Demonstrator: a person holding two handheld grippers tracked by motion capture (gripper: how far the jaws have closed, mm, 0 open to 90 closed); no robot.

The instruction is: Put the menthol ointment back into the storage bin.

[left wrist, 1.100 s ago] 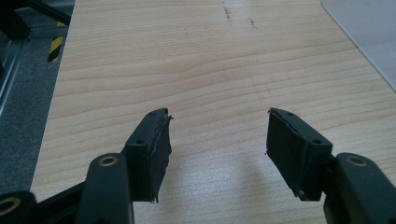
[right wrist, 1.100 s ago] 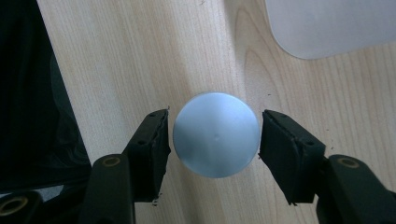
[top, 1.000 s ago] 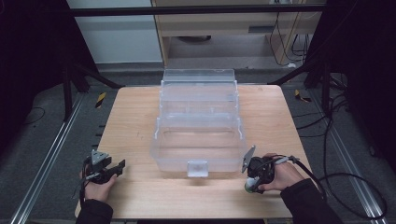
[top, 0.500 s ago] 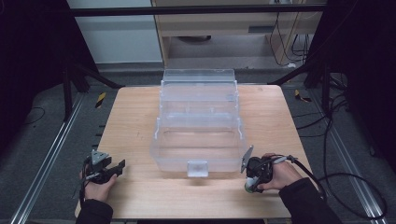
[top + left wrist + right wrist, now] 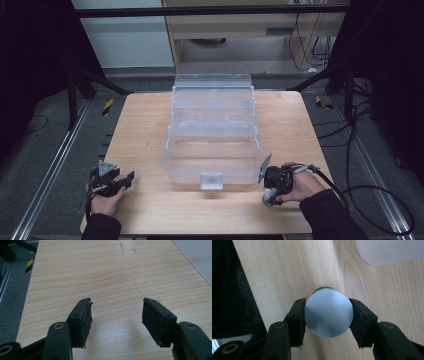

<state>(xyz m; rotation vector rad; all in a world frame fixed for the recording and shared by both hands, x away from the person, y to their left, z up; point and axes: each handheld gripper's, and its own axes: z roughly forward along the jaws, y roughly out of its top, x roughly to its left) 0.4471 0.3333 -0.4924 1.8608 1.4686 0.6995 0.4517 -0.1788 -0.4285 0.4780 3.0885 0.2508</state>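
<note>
Green-capped silver cylinder sits clenched in the right tongs near the tabletop's front edge, beside the clear plastic box. Left tongs gape, holding nothing.

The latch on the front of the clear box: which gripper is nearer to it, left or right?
Right. The right gripper is beside the front right corner of the clear box, a short way from the latch. The left gripper is farther off, near the table's left edge.

Left gripper sits low at the near left with jaws spread wide, nothing between them. Right gripper is clamped tight, pointing down.
</note>
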